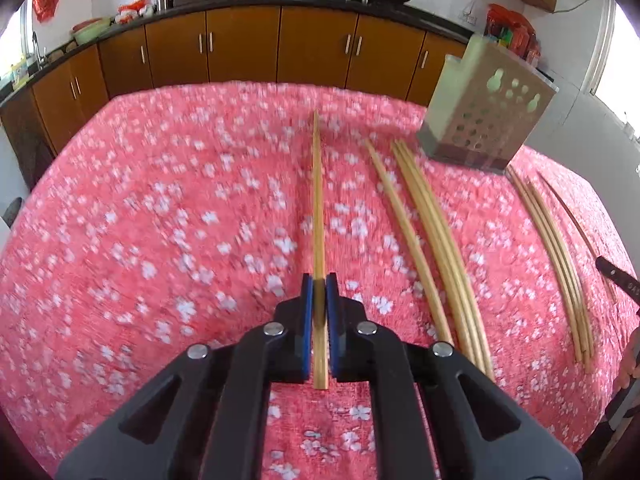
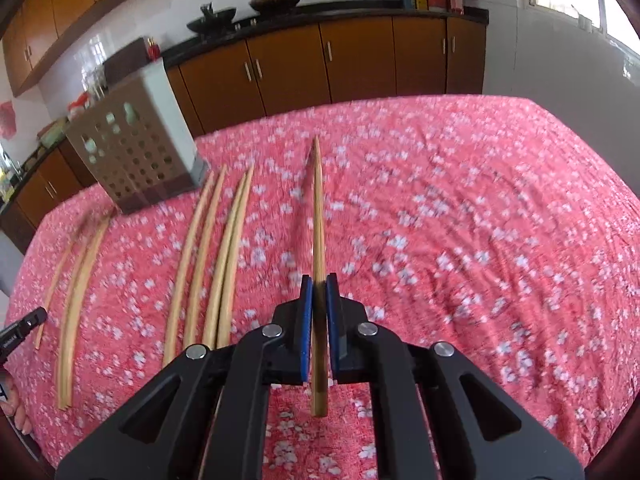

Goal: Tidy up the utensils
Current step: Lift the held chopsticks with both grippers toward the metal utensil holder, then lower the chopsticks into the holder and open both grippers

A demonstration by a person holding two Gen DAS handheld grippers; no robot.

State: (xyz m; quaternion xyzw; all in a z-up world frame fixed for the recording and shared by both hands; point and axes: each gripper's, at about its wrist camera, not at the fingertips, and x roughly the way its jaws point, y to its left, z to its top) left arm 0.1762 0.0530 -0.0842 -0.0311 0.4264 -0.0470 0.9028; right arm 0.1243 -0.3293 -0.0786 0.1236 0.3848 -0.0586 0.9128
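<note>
No brand or label could be read; the small white print on a black tool at the left edge of the right wrist view was too blurred.

The left gripper [image 1: 319, 280] had its blue-padded black fingers closed on one slim, tapered bamboo chopstick [image 1: 318, 200], which ran straight up the centre of the frame above the pink tablecloth [image 1: 160, 220], a crinkled fabric printed with white blossoms. The right gripper [image 2: 319, 282] likewise clamped its own chopstick [image 2: 318, 208], centre frame.

Loose chopsticks [image 1: 432, 248] lay in curved-looking rows on the cloth, right of centre in the left view and left of centre [image 2: 212, 264] in the right view. The chopstick holder [image 1: 488, 120], a boxy beige container punched with round holes on a dark base, stood upper right in the left view, upper left [image 2: 136, 152] in the right. Brown glossy cabinets [image 1: 240, 44] with metal handles ran behind.
</note>
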